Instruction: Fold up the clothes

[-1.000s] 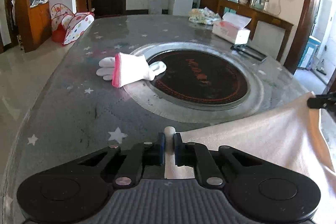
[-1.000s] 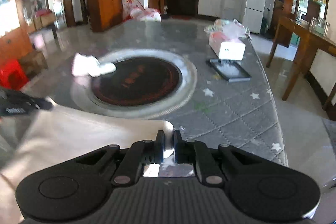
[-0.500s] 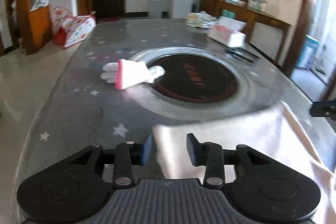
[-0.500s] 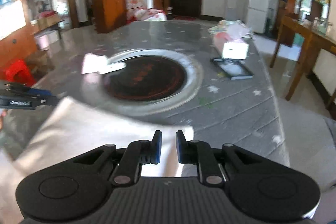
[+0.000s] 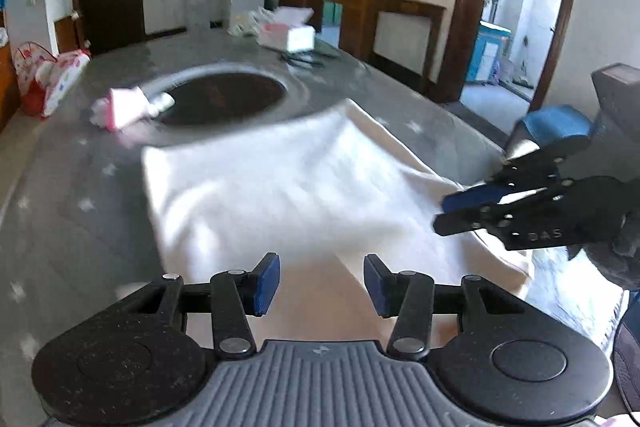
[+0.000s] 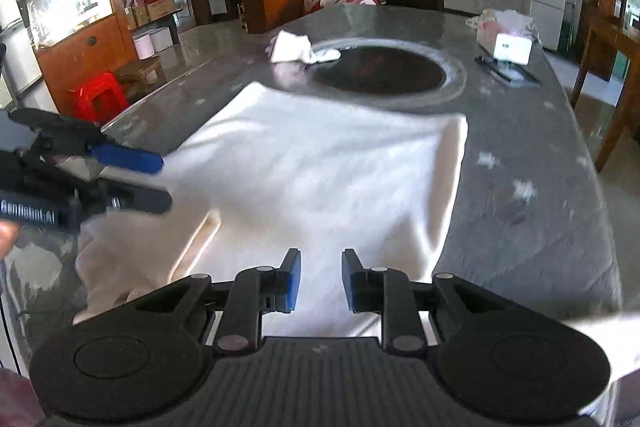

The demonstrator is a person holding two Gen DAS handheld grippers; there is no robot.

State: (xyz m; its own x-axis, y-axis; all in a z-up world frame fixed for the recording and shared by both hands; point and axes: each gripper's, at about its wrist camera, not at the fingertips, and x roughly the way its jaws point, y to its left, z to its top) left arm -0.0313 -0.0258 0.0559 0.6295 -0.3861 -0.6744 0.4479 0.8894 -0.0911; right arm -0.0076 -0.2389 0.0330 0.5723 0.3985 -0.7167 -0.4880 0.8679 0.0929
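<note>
The white garment (image 5: 288, 187) lies spread on the grey star-patterned counter (image 5: 80, 227), filling the middle of both wrist views, its far edge resting just short of the dark round inset (image 5: 224, 99) in the upper middle of the frame. Both sets of tongs hang over the near part of the cloth with nothing caught in them: the left tongs (image 5: 320, 285) have their blue pads well apart and are opening, with only flat cloth showing below the gap, and the right tongs (image 6: 318, 281), at the bottom centre of their own view, stand narrower but are opening too, the pads pressing on nothing. In the left wrist view the right tongs come in from the right edge, over the garment's right border; in the right wrist view the left tongs enter from the left edge, above the left border. To my eye a fold has just been laid down and let go, so the step in hand is the release between folds. The next move, I'd judge, calls for choosing a fresh edge or pair of corners, sinking the pads onto a single layer and closing evenly on both sides, so the cloth lifts square. A white glove with a pink cuff (image 5: 124, 107) lies beyond, beside the inset, well clear of the work.
</note>
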